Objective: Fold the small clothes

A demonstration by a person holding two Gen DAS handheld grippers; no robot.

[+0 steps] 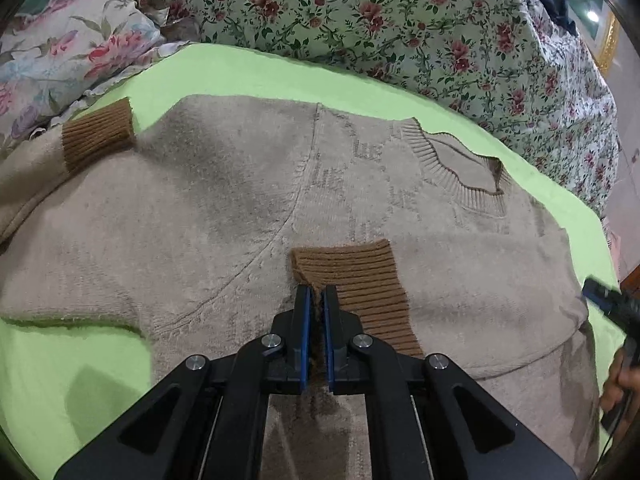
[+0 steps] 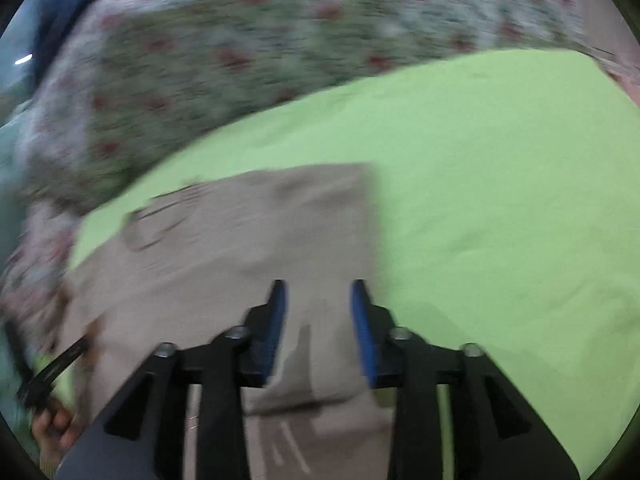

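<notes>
Your left gripper point(image 1: 316, 300) is the one on the job: its jaws are pinched almost together on the near edge of a brown ribbed cuff point(image 1: 352, 280), with a sliver of that knit showing between the blue pads. The cuff lies on top of the sweater point(image 1: 200, 220), just ahead of the jaws, and its sleeve runs back toward you and a little to the cuff's right, so the sleeve's long axis lines up roughly with the gripper. Beyond the cuff the beige body spreads flat across the green sheet point(image 1: 240, 76) on the bed, with the neckline point(image 1: 460, 168) farther off and right of the cuff, and the second cuff point(image 1: 100, 132) well away on its far left, resting at the sweater's edge. The coming move likely turns on this: the held cuff already sits over the middle of the body, so you would only need to lay it down flat and let go, then go for the far cuff, which is nearer your left side. Your right gripper point(image 2: 320, 296) hangs over the sweater's right edge with jaws wide apart, holding nothing; that view is blurred, so finer detail is lost. Behind everything lies the floral quilt point(image 1: 400, 20).
</notes>
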